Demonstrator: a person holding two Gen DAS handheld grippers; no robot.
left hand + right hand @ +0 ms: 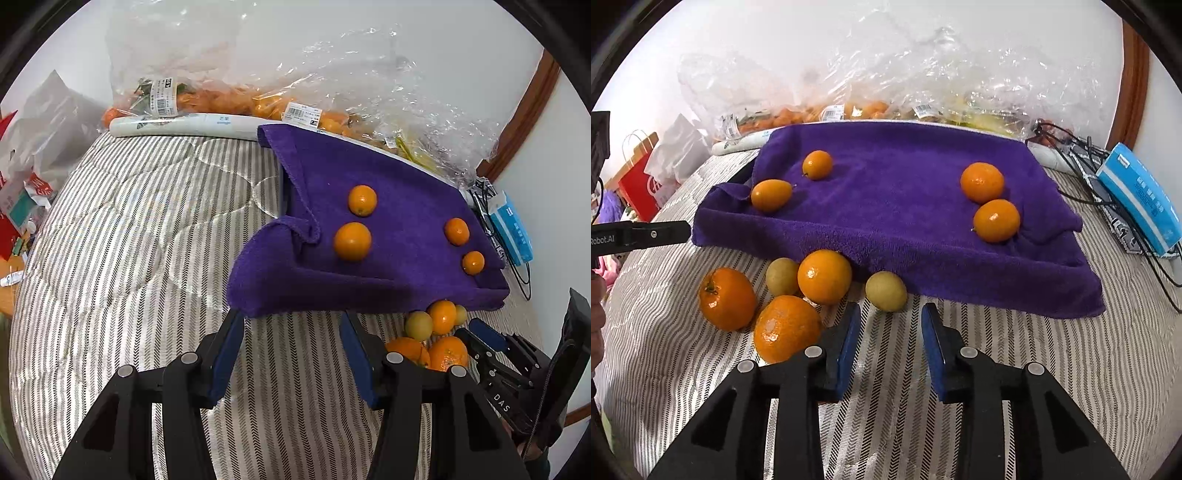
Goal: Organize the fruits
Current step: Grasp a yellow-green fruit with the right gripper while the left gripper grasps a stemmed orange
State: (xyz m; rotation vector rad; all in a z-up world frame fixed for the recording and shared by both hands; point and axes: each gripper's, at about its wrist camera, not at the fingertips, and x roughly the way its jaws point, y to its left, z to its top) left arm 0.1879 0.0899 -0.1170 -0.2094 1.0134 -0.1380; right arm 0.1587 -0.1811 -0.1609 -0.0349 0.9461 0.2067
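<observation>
A purple towel lies over a raised tray on the striped bedspread; it also shows in the left wrist view. On it sit two kumquats at the left and two small oranges at the right. A loose pile of oranges and two yellow-green fruits lies at the towel's front edge, seen also in the left wrist view. My right gripper is open and empty, just in front of the right yellow-green fruit. My left gripper is open and empty at the towel's front left edge.
Clear plastic bags of fruit line the wall behind the towel. A blue tissue box and black cables lie to the right. Paper bags stand at the left. A white roll lies behind the bedspread.
</observation>
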